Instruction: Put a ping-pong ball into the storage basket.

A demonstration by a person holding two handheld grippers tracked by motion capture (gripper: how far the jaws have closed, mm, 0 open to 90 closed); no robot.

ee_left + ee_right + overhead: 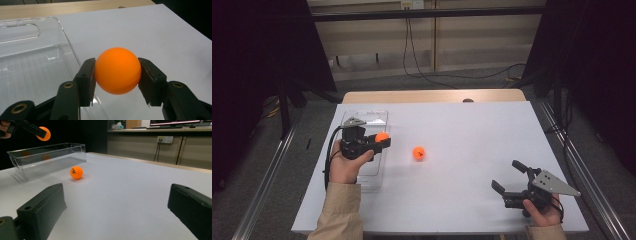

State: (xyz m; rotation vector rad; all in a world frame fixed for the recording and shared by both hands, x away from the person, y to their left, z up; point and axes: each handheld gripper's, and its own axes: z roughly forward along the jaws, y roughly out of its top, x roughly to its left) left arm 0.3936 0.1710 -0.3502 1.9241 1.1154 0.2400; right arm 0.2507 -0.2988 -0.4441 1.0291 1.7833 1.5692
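The orange ball [117, 70] I have in hand sits at the centre of the left gripper view, pinched on both sides by my left gripper [117, 75]; each black pad presses flat against its side. In the high view that same ball [382, 136] shows left of centre, held over the right-hand long edge of the clear plastic bin [367, 117], and the left gripper [379, 141] is carried by my left hand [344, 165], which comes up from the lower left of the frame. In the right gripper view the held ball [44, 133] hangs in the upper left corner, clear above the bin [47, 157] and not touching it.

A second orange ball [418, 152] lies loose on the white table [462, 130], near the middle of the high view and just to the right of the bin. In the right gripper view this ball [76, 172] rests left of centre, beside the bin's near wall, with a small dark mark on its face.

My right gripper [507, 176] rests in the lower right of the high view, well apart from both balls. Its jaws stand spread wide with nothing between them, as the right gripper view confirms: one pad at lower left, the other at lower right, bare table between.
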